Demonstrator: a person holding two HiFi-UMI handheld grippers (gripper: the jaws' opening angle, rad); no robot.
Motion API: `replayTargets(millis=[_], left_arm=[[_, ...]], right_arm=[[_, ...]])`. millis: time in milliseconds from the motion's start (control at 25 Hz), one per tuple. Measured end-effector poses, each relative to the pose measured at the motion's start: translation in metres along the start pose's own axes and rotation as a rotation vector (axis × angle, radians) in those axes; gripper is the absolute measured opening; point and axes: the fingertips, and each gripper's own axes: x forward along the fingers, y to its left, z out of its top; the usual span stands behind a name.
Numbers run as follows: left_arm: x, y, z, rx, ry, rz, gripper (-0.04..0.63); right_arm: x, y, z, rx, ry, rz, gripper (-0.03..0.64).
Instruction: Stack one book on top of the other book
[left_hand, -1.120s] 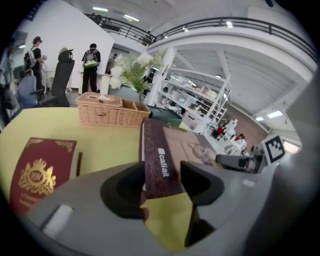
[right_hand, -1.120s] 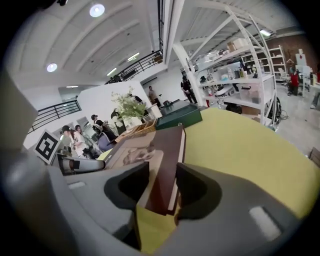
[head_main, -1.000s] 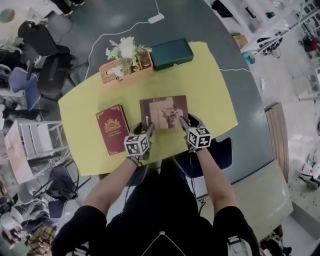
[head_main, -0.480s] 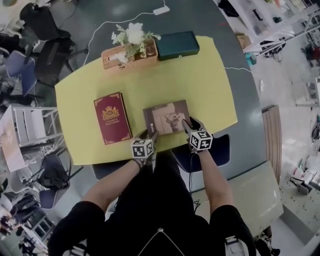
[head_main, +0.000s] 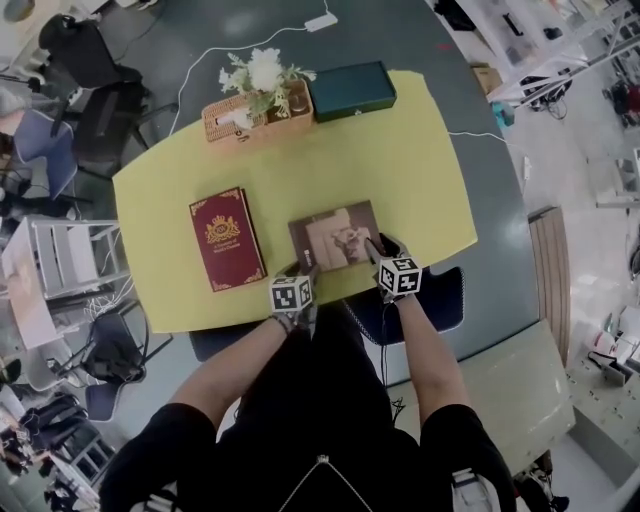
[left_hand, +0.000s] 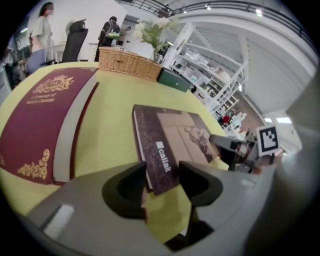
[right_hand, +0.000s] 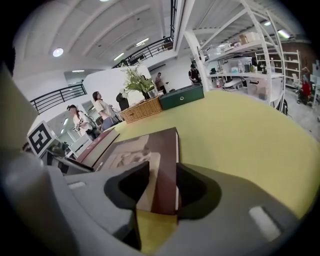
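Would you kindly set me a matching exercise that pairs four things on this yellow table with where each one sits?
Things:
1 red book
2 brown book
3 wicker basket
4 green box

Places:
A far edge, right of the basket
B near edge of the yellow table, middle
C left of the brown book
D far edge, holding white flowers

Pairs: 1-C; 2-B; 3-D; 4-A

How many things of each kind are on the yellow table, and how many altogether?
Books: 2, the red book and the brown book
Baskets: 1, the wicker basket
Flower bunches: 1, the white flowers in the basket
Boxes: 1, the green box
Total: 5
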Motion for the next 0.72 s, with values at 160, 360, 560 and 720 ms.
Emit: replayTargets(millis=[160,360,560,720], left_arm=[[-0.001,0.002,0.004,-0.031,0.017,0.010,0.213],[-0.008,0.002,0.003,-0.058,0.037,-0.020,0.230],[-0.039,-0.001,0.009,-0.012,0.032,-0.071,0.229],[-0.059,-0.004,0.035,0.217,-0.011,-0.151,0.177]], right_arm=[[0.000,-0.001,-0.001,-0.003,0.005,-0.040,0.173],[-0.013,-0.010,0.009,0.046,-0.050,-0.110,0.175],[-0.055,-0.031,0.028,0.244,-0.174,-0.205,0.175],[-0.084,-0.023,0.022,0.454,-0.237,-0.229,0.175]])
